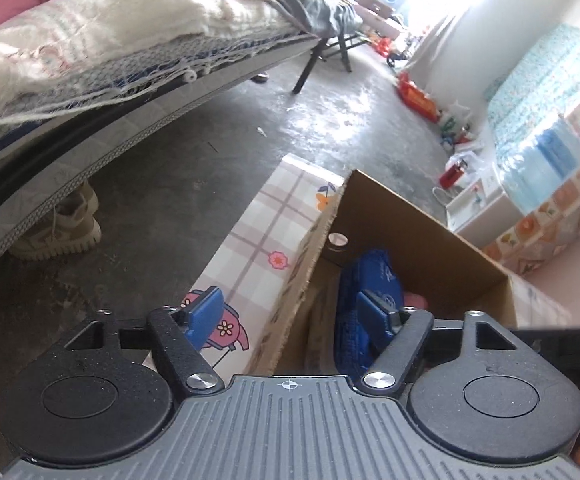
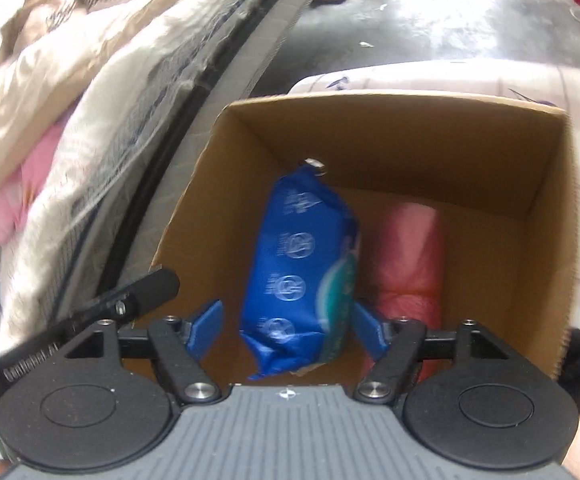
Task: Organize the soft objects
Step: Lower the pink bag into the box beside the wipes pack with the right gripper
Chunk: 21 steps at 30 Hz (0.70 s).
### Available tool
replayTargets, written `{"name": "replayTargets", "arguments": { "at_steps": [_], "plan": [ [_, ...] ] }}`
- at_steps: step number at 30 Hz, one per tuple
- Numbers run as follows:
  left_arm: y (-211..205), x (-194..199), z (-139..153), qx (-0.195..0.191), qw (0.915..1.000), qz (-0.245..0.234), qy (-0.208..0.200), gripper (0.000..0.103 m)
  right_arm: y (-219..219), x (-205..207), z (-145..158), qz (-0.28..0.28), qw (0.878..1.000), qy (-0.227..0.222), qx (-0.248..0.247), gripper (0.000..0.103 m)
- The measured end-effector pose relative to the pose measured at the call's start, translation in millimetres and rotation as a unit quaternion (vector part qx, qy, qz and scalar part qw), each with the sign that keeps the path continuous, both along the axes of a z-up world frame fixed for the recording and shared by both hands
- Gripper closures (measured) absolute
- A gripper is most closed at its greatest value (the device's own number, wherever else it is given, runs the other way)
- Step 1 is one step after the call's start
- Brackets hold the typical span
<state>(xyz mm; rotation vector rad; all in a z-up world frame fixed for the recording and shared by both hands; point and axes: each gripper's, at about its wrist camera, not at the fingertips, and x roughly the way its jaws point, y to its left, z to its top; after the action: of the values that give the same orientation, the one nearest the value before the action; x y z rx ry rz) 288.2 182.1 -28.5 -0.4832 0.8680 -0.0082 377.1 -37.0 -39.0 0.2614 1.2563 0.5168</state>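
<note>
An open cardboard box (image 2: 410, 140) stands on the floor beside a bed. Inside it, a blue soft pack (image 2: 298, 260) stands on end, blurred, next to a pink-red roll (image 2: 406, 264). My right gripper (image 2: 286, 330) is over the box, open, with the blue pack between its fingers; the left pad (image 2: 206, 328) is clear of it. In the left wrist view my left gripper (image 1: 290, 316) is open and straddles the box's near wall (image 1: 310, 264). One of its fingers is over the patterned flap (image 1: 266, 232), the other inside over the blue pack (image 1: 370, 280).
The bed (image 1: 90, 40), piled with blankets and pink cloth, runs along the left. A pair of pale shoes (image 1: 62, 228) lies under it. Grey concrete floor (image 1: 170, 184) stretches ahead to chair legs (image 1: 310, 64) and clutter by the right wall (image 1: 418, 96).
</note>
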Motion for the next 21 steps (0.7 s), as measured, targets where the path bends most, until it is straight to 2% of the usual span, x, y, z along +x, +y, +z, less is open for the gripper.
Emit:
{"name": "replayTargets", "arguments": {
  "at_steps": [3,4,5,7,13,18,21],
  "plan": [
    [1,-1,-2,0.006,1.0,-0.004,0.004,0.045,14,4,-5,0.008,1.0,-0.003,-0.03,0.032],
    [0,0,-3,0.006,0.9999,-0.008,0.008,0.049,15,4,-8,0.009,1.0,0.0,-0.025,0.043],
    [0,1,-6,0.006,0.9998,-0.013,0.014,0.054,16,5,-10,0.005,1.0,0.009,-0.011,0.045],
    [-1,2,-9,0.005,0.9996,-0.017,0.021,0.056,18,3,-7,-0.002,1.0,-0.004,-0.007,0.048],
    [11,3,-14,-0.034,0.9987,-0.016,0.034,0.057,22,3,-11,-0.014,0.999,-0.024,0.018,0.051],
    [10,2,-14,-0.036,0.9984,-0.023,0.037,0.057,23,13,-18,-0.02,0.998,0.0,0.052,0.05],
    [7,-1,-10,-0.036,0.9986,-0.027,0.027,0.054,13,17,-19,-0.032,0.995,0.019,0.092,0.05]
  ]
}}
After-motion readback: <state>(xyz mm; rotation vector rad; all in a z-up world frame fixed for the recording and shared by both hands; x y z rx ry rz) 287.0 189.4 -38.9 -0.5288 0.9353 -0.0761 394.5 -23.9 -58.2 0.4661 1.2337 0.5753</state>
